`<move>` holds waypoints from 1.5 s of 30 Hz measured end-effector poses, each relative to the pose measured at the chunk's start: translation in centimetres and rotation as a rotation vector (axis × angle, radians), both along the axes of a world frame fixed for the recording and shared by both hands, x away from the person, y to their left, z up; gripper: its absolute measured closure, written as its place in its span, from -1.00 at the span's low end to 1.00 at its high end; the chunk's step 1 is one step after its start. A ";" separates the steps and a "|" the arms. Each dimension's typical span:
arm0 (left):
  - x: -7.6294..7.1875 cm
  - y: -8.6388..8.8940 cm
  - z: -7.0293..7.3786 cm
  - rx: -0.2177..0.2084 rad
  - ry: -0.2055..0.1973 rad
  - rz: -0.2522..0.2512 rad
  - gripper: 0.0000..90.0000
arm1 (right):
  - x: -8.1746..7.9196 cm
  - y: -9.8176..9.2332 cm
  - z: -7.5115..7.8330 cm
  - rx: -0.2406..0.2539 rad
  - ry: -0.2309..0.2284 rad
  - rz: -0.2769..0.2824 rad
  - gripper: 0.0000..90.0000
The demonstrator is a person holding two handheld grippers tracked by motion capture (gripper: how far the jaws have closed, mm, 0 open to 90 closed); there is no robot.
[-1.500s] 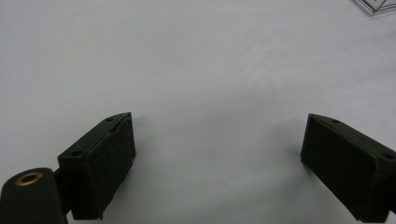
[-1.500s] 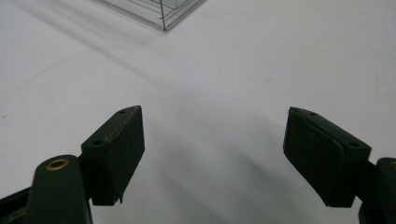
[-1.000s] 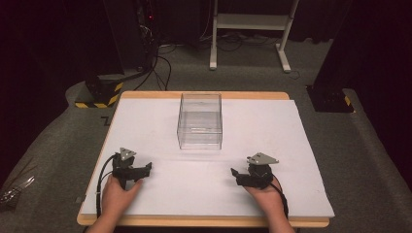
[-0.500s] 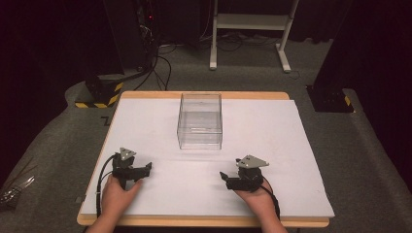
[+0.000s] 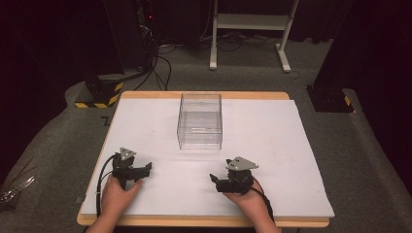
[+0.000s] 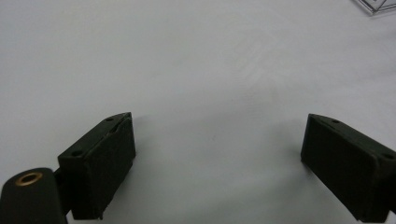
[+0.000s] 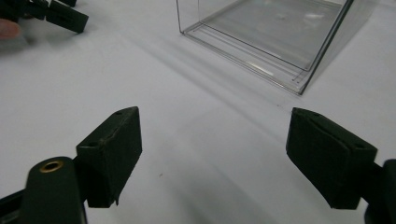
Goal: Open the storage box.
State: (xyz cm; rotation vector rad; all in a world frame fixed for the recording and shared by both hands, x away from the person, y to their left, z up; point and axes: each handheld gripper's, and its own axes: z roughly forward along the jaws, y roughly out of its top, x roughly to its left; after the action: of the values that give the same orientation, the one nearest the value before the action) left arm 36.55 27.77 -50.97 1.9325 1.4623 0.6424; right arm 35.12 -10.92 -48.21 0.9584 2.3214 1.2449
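Two grippers: black left gripper point(image 5: 141, 171) and black right gripper point(image 5: 217, 180), jaws apart, nothing held.
Box: clear rectangular plastic box point(image 5: 200, 121), on white table sheet point(image 5: 272, 145).

Grey carpet point(image 5: 58, 145); white frame point(image 5: 252, 24) behind — dark room.

text: you have none readable | labels: none | partly hidden dark mark at white sheet's point(image 5: 262, 136) far-left edge: illegible
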 end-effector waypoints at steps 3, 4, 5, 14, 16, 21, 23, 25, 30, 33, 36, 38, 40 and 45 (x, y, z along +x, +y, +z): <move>0.0 0.0 0.0 0.000 0.000 -0.001 -0.77 | 0.2 0.3 0.1 0.006 -0.014 -0.001 -0.51; 0.0 0.0 0.0 0.000 0.000 -0.001 -0.77 | 0.2 0.3 0.1 0.006 -0.014 -0.001 -0.51; 0.0 0.0 0.0 0.000 0.000 0.000 -0.77 | 0.5 0.5 0.3 0.002 -0.021 -0.008 -0.48; 0.0 0.0 0.0 0.000 -0.001 0.000 -0.77 | 2.9 1.2 1.2 0.045 -0.020 0.000 -0.29; 0.0 0.0 0.0 0.000 0.001 -0.001 -0.77 | 3.3 1.5 1.4 0.049 -0.034 0.000 -0.28; 0.0 0.0 0.0 -0.001 0.003 -0.001 -0.77 | 4.2 2.0 1.7 0.057 -0.038 -0.005 -0.24; 0.0 0.0 0.0 0.002 0.002 -0.002 -0.77 | 4.8 2.4 1.9 0.074 -0.045 -0.007 -0.20; 0.0 0.0 0.0 0.000 0.001 -0.001 -0.77 | 5.0 2.6 2.0 0.079 -0.046 -0.008 -0.18; 0.0 0.0 0.0 0.000 0.002 -0.002 -0.77 | 6.1 3.2 2.1 0.092 -0.038 -0.028 -0.14; 0.0 0.0 0.0 0.000 0.003 -0.002 -0.77 | 6.9 3.6 2.1 0.111 -0.020 -0.044 -0.13; 0.0 0.0 0.0 0.000 0.001 -0.001 -0.77 | 7.1 3.7 2.0 0.124 -0.022 -0.041 -0.13; 0.0 0.0 0.0 0.001 0.001 -0.001 -0.77 | 7.4 4.0 1.9 0.119 -0.020 -0.047 -0.14; 0.0 0.0 0.0 0.000 0.000 0.000 -0.77 | 7.7 4.1 1.8 0.127 -0.015 -0.052 -0.12; 0.0 0.0 0.0 0.001 0.001 -0.001 -0.77 | 8.4 4.6 1.8 0.132 -0.039 -0.046 0.04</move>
State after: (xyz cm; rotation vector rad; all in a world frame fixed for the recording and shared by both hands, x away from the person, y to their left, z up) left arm 36.56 27.79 -50.97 1.9345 1.4615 0.6413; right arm 43.48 -6.32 -46.38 1.0148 2.1984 1.3996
